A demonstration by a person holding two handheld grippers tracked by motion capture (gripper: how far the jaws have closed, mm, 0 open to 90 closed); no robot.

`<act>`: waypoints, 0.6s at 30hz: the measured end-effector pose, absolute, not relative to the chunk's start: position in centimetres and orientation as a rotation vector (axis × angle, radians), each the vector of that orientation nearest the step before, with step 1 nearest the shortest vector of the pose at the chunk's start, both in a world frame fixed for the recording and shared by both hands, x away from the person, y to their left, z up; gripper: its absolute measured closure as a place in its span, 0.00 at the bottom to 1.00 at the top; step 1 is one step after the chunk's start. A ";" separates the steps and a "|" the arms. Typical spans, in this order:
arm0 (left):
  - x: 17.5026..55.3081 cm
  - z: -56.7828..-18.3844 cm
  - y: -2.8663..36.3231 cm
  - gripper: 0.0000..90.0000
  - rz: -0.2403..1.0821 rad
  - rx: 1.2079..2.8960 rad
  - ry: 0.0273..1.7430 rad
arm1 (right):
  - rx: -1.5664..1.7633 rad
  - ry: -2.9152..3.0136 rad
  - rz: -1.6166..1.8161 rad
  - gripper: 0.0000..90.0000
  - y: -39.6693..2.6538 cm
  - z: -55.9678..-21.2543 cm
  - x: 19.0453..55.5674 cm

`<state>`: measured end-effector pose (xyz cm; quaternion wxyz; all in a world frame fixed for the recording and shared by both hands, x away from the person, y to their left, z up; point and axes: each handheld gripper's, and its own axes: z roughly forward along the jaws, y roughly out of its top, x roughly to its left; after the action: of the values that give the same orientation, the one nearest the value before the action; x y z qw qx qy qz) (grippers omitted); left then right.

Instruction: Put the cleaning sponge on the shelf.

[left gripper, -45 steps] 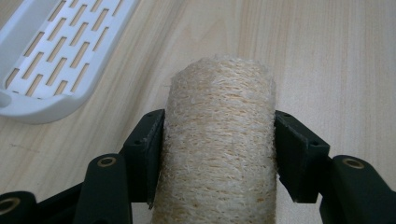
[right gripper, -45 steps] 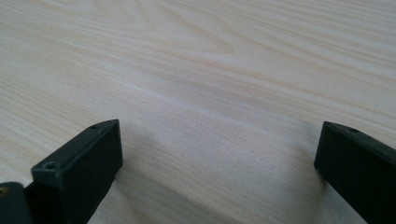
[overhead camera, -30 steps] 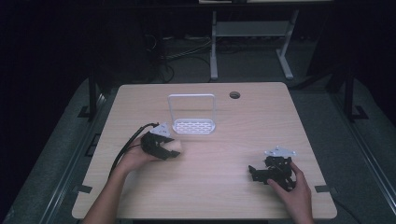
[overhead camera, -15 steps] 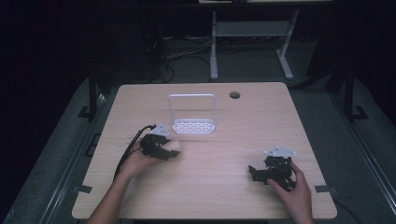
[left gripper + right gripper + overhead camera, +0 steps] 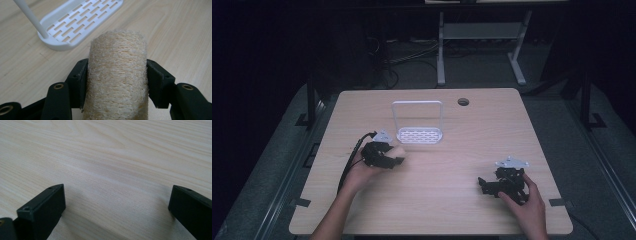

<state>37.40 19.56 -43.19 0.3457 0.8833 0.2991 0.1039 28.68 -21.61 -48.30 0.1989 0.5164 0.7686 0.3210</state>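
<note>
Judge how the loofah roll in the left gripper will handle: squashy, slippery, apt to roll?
The loofah roll looks coarse and fibrous, so it probably grips well between the left gripper pads. Likely light and springy. Its rounded shape may roll if laid on the table.

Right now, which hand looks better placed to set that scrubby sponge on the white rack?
Left. Its gripper already holds the loofah sponge close to the white rack; the right gripper is open, farther off.

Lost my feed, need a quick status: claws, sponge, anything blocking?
Left claw shut on loofah sponge, just short of white rack. Right claw open, empty, over bare table. Path to rack clear.
</note>
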 end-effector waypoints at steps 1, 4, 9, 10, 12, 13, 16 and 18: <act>37.4 -43.2 19.6 0.46 0.270 2.293 0.776 | 1.444 2.150 0.898 0.01 -21.6 -48.3 28.7; 37.8 -43.0 19.4 0.46 0.274 2.282 0.779 | 1.445 2.150 0.898 0.01 -21.6 -48.3 28.7; 38.1 -42.7 19.0 0.46 0.283 2.278 0.778 | 1.444 2.150 0.898 0.01 -21.6 -48.3 28.7; 38.2 -42.6 18.9 0.46 0.283 2.276 0.778 | 1.444 2.150 0.898 0.01 -21.6 -48.3 28.7; 38.4 -42.4 18.5 0.46 0.291 2.260 0.779 | 1.444 2.150 0.898 0.01 -21.6 -48.3 28.7; 38.4 -42.4 18.5 0.46 0.291 2.260 0.779 | 1.444 2.150 0.898 0.01 -21.6 -48.3 28.7; 38.8 -42.5 18.0 0.46 0.290 2.262 0.782 | 1.444 2.150 0.898 0.01 -21.6 -48.3 28.7; 39.1 -42.5 17.8 0.46 0.284 2.264 0.779 | 1.444 2.150 0.898 0.01 -21.6 -48.3 28.7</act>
<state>39.06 17.82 -42.51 0.3571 0.8771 0.3016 0.1102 28.68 -21.62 -48.30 0.1989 0.5162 0.7688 0.3210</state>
